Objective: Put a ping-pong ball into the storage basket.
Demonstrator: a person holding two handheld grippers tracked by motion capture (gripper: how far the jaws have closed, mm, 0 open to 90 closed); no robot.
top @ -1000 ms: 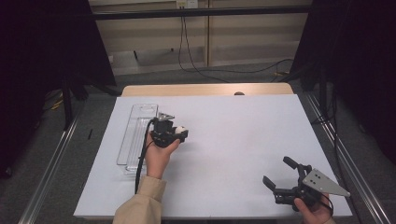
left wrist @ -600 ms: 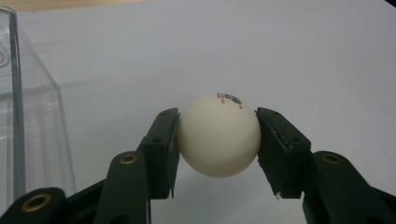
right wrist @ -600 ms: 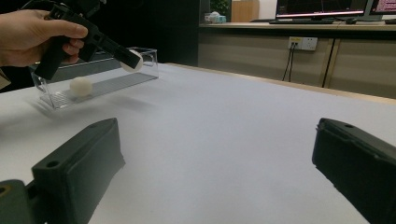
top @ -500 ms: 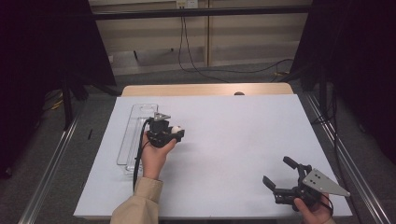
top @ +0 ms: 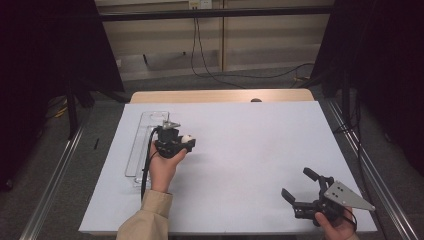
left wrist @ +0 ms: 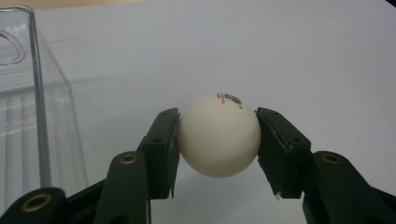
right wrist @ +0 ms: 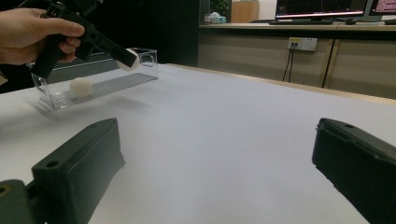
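A white ball [left wrist: 218, 135] with small red print is pinched between the jaws of my left gripper [left wrist: 217, 122], which is shut on it. In the high view that gripper [top: 186, 141] holds the ball [top: 187, 138] above the white table, just right of a long clear plastic tray [top: 141, 135]. The tray's wall [left wrist: 28, 116] stands close on the left in the left gripper view. A second white ball [right wrist: 81, 87] lies inside the tray [right wrist: 100, 77]. My right gripper [top: 296, 183] sits near the front right corner, open with nothing between its jaws [right wrist: 219, 154].
The white sheet [top: 250, 145] covers the table, with a wooden strip [top: 220, 96] along the far edge. Metal rails [top: 370, 170] run down both sides. Cables [top: 210, 65] lie on the floor beyond the table.
My left gripper has shifted slightly left with the ball, closer to the clear tray. The right gripper has stayed still.
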